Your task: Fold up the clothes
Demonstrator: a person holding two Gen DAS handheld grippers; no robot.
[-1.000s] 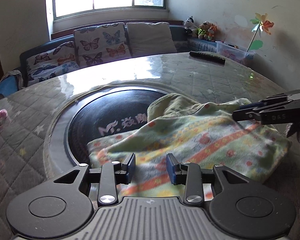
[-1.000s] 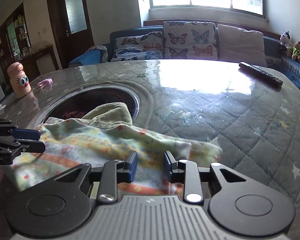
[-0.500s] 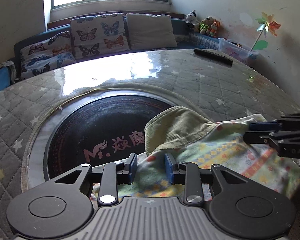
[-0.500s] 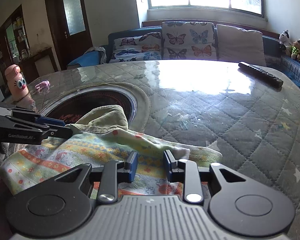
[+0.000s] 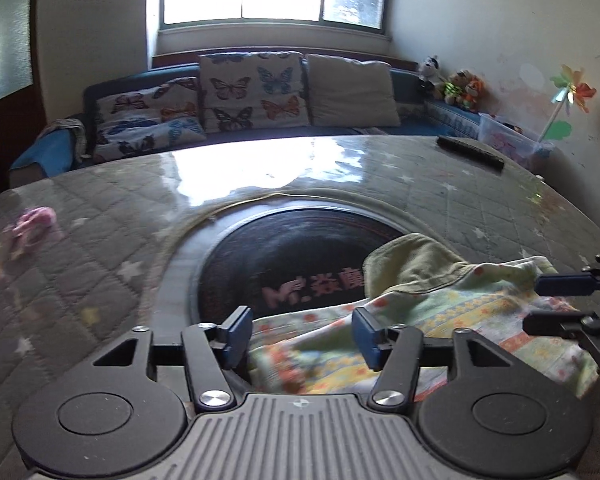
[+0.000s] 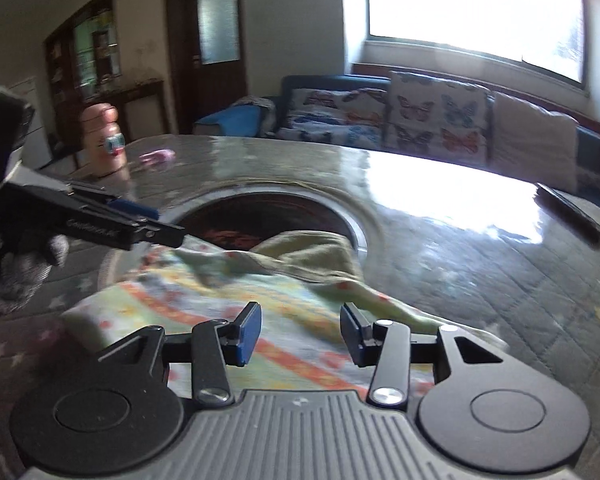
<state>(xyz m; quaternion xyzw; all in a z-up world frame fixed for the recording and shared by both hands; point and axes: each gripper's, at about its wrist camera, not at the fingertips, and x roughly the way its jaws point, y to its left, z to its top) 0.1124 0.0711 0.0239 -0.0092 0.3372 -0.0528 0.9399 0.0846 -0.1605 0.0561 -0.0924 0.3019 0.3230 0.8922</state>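
Observation:
A small green, yellow and orange patterned garment [image 5: 440, 320] lies folded on the round table, partly over the dark centre plate; it also shows in the right wrist view [image 6: 260, 292]. Its plain olive inner side [image 5: 412, 260] is turned up at the far edge. My left gripper [image 5: 302, 338] is open and empty, just above the garment's near left edge. My right gripper [image 6: 300, 334] is open and empty over the garment's near right part. The right gripper shows at the right edge of the left wrist view [image 5: 568, 304], and the left gripper in the right wrist view [image 6: 152, 228].
The table has a quilted grey cover under glass [image 5: 100, 264] and a dark round centre plate [image 5: 284, 256]. A remote [image 5: 470, 151] lies far right, a pink toy [image 5: 34, 222] far left, a peach figure [image 6: 104, 140] beyond. A sofa with cushions [image 5: 252, 96] stands behind.
Both grippers have opened wide and let go of the garment, which now lies folded on the table. Both have pulled back and lifted a little.

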